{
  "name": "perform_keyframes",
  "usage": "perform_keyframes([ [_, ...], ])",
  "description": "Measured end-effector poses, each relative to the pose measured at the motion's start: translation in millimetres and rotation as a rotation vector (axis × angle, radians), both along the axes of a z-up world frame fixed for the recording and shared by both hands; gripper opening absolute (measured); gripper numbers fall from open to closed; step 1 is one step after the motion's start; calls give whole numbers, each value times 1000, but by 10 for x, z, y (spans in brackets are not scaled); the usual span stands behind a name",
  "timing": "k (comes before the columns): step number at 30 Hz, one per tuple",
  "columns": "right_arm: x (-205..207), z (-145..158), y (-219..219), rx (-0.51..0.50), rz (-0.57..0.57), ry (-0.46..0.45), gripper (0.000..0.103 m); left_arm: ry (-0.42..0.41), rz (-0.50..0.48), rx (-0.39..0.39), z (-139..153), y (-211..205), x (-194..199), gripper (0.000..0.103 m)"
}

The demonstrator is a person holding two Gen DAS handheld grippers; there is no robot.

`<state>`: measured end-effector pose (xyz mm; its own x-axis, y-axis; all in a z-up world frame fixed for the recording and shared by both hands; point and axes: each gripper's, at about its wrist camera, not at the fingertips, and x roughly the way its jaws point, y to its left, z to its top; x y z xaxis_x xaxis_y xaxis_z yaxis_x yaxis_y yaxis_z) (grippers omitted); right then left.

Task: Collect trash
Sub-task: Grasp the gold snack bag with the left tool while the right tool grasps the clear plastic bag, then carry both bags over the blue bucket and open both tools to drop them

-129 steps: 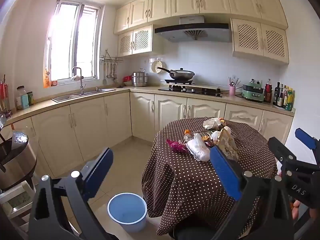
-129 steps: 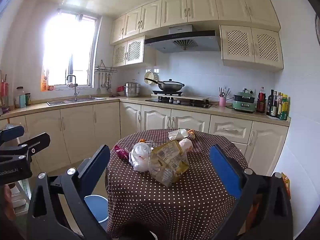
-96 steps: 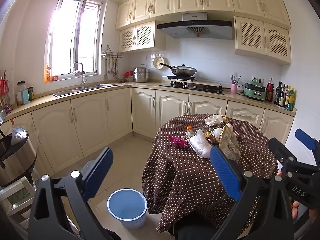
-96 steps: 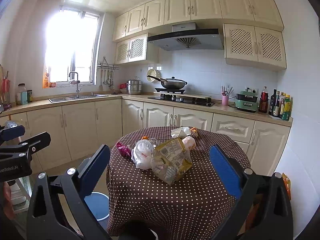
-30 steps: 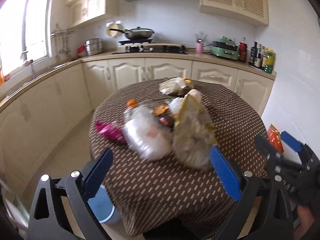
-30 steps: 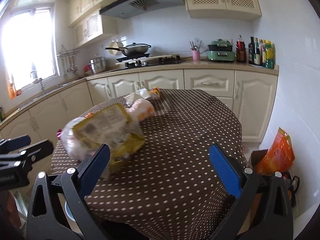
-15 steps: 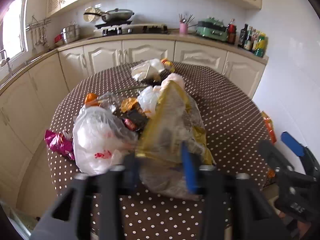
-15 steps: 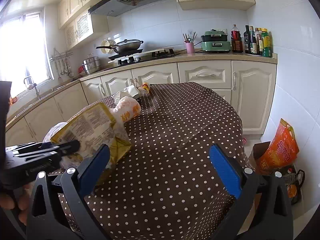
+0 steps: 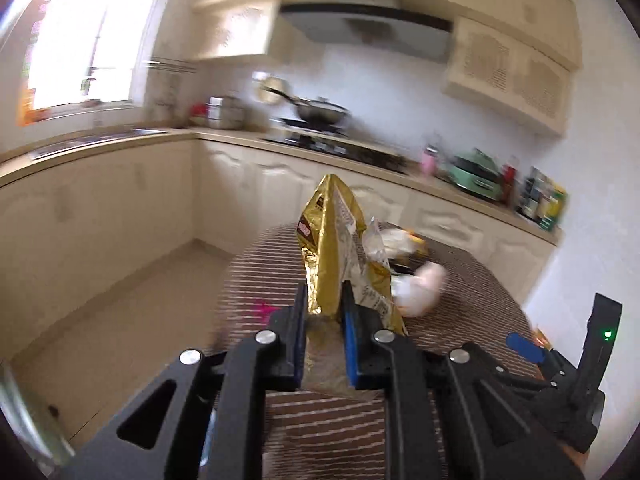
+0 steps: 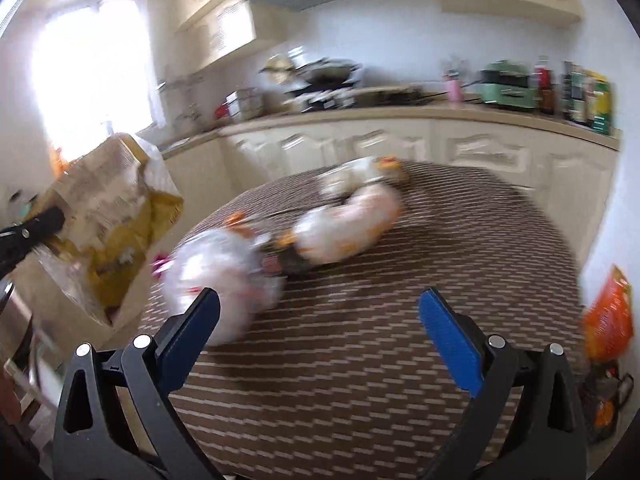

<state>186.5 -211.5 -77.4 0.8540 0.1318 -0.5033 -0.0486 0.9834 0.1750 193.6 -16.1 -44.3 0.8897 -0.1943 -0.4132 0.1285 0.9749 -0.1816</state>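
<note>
Gold snack bag (image 9: 334, 240): in my left wrist view, my left gripper (image 9: 323, 304) pinches its lower part and it stands upright, clear above the dotted table (image 9: 472, 280). In my right wrist view, my right gripper (image 10: 318, 312) is spread wide over the table (image 10: 440, 240), empty, with the bag (image 10: 108, 208) far left and white plastic bags (image 10: 224, 272) ahead.

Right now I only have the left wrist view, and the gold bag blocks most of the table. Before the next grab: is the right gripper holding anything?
Observer: No. The right gripper is open over the table, with nothing between its fingers.
Operator: What trash is nearest to it?
Observer: A white plastic bag, just beyond its left finger.
Operator: Is my gold bag clear of the pile?
Observer: Yes. The gold bag is in the air beside the table's left edge, apart from the pile.
</note>
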Motion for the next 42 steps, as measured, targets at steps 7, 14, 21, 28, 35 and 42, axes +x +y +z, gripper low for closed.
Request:
perform_keyframes([
  [7,539,-217,797,-43,171,120,95,40,157,16,-126,607,-106,15],
  [14,658,-253,847,-8,168,169,50,85,163,-2,-332,929,-76,15],
  [21,361,309,786,158,217,-2,49,95,159,-46,-462,1113,-76,15],
  [28,354,541,1685,112,432,-49,49,135,217,-71,-642,1453,-31,15],
  [35,690,-198,2988,-16,609,102,49,289,381,-33,-1266,2120,106,15],
  [42,1088,-1272,3718,-187,650,279,49,512,457,-13,-2214,2655,435,15],
])
